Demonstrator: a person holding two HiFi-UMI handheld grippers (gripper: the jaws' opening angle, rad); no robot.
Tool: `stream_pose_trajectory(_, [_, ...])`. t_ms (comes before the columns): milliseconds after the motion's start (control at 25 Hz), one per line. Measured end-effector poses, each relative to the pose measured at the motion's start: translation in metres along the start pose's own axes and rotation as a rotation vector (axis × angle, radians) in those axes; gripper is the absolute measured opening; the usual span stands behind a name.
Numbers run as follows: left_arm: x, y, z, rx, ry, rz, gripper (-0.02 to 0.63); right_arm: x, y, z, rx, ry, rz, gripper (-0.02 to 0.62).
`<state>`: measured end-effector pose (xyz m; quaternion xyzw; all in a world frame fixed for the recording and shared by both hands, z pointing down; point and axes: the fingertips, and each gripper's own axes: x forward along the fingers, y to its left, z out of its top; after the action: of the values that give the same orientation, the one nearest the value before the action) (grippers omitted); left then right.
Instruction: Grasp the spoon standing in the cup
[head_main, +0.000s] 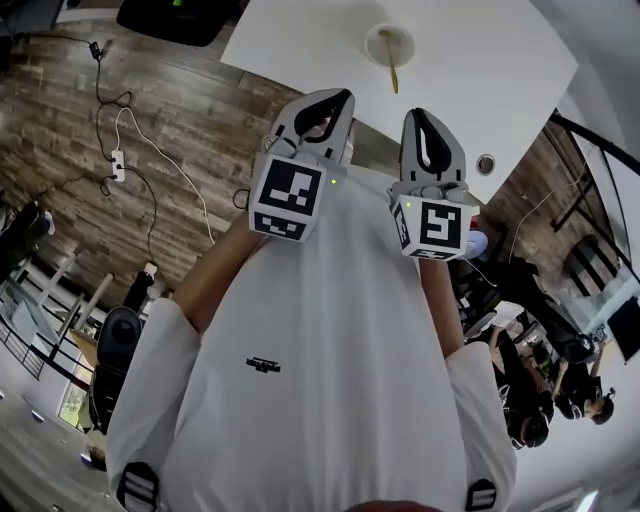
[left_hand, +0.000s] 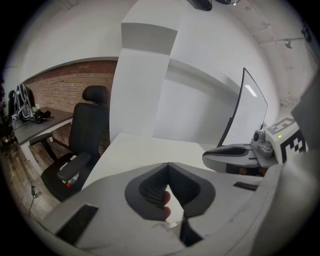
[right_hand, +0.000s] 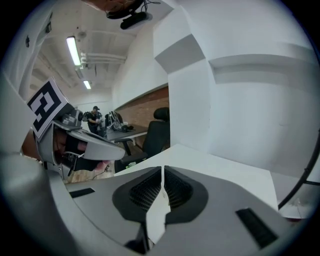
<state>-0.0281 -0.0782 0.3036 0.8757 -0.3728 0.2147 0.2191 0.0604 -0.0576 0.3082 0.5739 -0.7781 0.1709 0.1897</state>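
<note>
A white cup (head_main: 389, 43) stands at the far side of the white table (head_main: 480, 70). A wooden spoon (head_main: 393, 70) leans out of it toward me. Both grippers are held close to my chest, short of the table's near edge and well away from the cup. My left gripper (head_main: 335, 98) is shut with nothing in it, and its tips meet in the left gripper view (left_hand: 168, 163). To its right, my right gripper (head_main: 421, 114) is also shut and empty (right_hand: 163, 167). Neither gripper view shows the cup or the spoon.
A round grommet (head_main: 485, 163) sits in the table near its right corner. A black office chair (left_hand: 82, 145) stands left of the table, and a curved monitor (left_hand: 245, 115) rises at its right. A power strip (head_main: 118, 160) and cables lie on the wood floor.
</note>
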Motion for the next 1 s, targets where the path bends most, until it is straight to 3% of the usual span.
stream_pose_trajectory(360, [0.021, 0.017, -0.023, -0.03, 0.034, 0.028, -0.003, 0.031, -0.005, -0.011, 0.011, 0.012, 0.012, 0.011])
stream_pose_trajectory(440, [0.022, 0.018, -0.028, -0.038, 0.042, 0.03, -0.003, 0.036, -0.001, -0.015, 0.0, 0.028, 0.02, 0.043])
stream_pose_trajectory(1000, [0.054, 0.03, -0.059, -0.034, 0.086, 0.018, -0.003, 0.074, -0.011, -0.069, 0.004, 0.128, 0.006, 0.063])
